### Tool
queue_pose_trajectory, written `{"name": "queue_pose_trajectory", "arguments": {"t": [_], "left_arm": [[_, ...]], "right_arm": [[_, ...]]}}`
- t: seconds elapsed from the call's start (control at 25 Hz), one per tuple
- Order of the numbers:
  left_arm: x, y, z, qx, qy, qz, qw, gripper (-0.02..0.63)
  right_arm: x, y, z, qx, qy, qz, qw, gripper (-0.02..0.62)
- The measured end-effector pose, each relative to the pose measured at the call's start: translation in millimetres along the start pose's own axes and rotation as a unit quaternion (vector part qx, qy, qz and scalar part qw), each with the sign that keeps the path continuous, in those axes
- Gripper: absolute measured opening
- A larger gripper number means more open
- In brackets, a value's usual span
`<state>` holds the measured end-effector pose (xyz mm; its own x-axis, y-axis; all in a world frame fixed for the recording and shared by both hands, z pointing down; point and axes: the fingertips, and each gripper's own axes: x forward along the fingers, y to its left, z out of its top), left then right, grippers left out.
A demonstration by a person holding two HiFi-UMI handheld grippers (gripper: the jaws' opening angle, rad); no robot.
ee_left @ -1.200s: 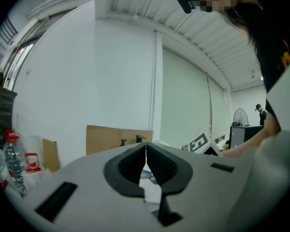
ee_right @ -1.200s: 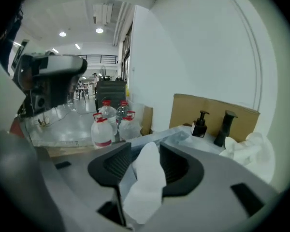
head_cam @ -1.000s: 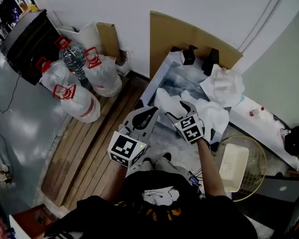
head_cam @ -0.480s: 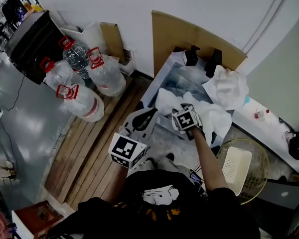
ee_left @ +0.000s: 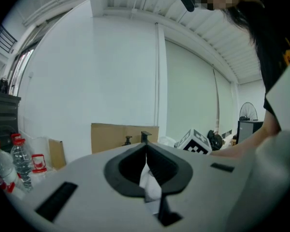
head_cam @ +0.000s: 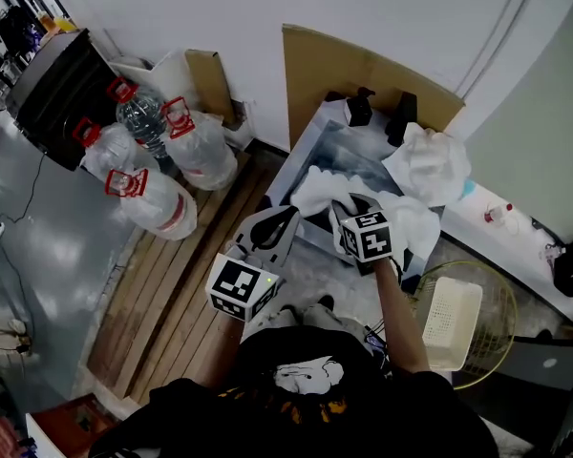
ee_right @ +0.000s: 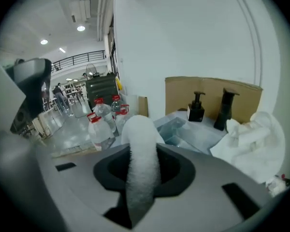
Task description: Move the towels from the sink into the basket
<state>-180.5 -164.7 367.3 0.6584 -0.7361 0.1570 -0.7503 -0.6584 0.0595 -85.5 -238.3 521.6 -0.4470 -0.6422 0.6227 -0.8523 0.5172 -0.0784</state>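
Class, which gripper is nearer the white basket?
Right. The right gripper, jaws closing on a towel, is just left of the basket; the left gripper is farther left.

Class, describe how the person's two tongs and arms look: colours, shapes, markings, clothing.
The left tongs and right tongs are pale grey shells with black inner recesses. Each carries a white cube with black square markers. The person wears a black short-sleeved T-shirt with a pale print.
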Motion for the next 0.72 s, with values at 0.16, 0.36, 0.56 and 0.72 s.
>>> {"name": "queue_pose_trajectory", "arguments": {"t": [0.16, 0.36, 0.56, 0.72], "left_arm": [[-3.3, -3.7, 3.7, 0.007, -0.001, -0.012, 0.9999, 0.008], [-3.9, -8.9, 8.4, 0.013, -0.005, -0.028, 0.9995, 0.008], [1.4, -22.3, 20.4, 0.022, -0.019, -0.059, 0.9978, 0.008], [11.9, -42.6, 32.9, 0.035, -0.034, -0.099, 0.9939, 0.008]], "right_arm": [[-37.3, 7.9, 35.5, 0.011, -0.062, -0.005, 0.998, 0.087], [-89.9, 11.0, 74.3, 0.023, -0.139, -0.03, 0.99, 0.084], [-150.4, 7.1, 103.2, 0.031, -0.207, -0.062, 0.976, 0.084], [-202.0, -2.0, 114.3, 0.033, -0.249, -0.103, 0.963, 0.084]]}}
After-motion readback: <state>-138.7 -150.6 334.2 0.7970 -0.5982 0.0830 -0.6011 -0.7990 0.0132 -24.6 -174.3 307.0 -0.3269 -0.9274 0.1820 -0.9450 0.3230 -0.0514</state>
